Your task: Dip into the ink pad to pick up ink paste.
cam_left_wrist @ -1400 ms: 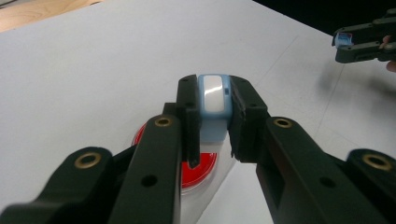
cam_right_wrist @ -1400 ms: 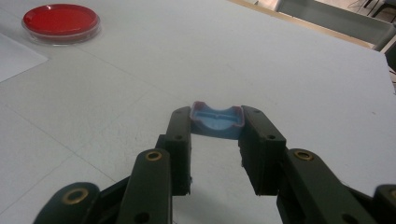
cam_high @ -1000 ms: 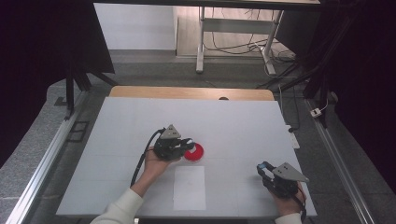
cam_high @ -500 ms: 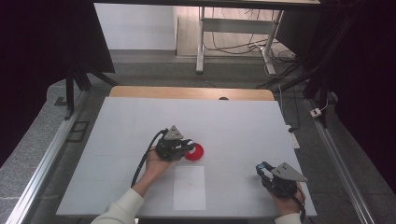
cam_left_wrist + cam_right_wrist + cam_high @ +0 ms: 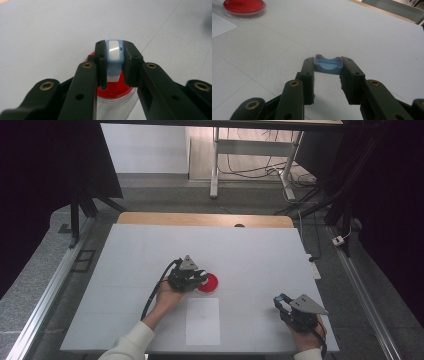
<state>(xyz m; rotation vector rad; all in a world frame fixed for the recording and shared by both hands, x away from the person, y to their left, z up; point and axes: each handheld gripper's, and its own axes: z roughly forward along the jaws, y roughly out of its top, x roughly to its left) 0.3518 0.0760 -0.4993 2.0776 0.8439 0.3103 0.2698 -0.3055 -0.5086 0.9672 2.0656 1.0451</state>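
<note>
A red round dish [image 5: 210, 284] lies on the white table [image 5: 140, 245] near its middle. My left gripper [image 5: 201, 277] hovers at the dish's left edge. Its jaws are shut on a small white and light-blue block [image 5: 114, 53], held just over the red dish [image 5: 113, 92]. Near the table's front right, my right gripper [image 5: 279, 301] is shut on a small blue cap-like piece [image 5: 328, 65] with a reddish rim, low over the table. The right gripper view has the dish [image 5: 244, 6] far off at its top left.
A white paper sheet [image 5: 203, 321] lies flat just in front of the dish, between the two hands. A wooden strip [image 5: 200, 219] runs along the table's far edge. Metal rails [image 5: 50, 290] flank the table, and cables lie on the floor behind.
</note>
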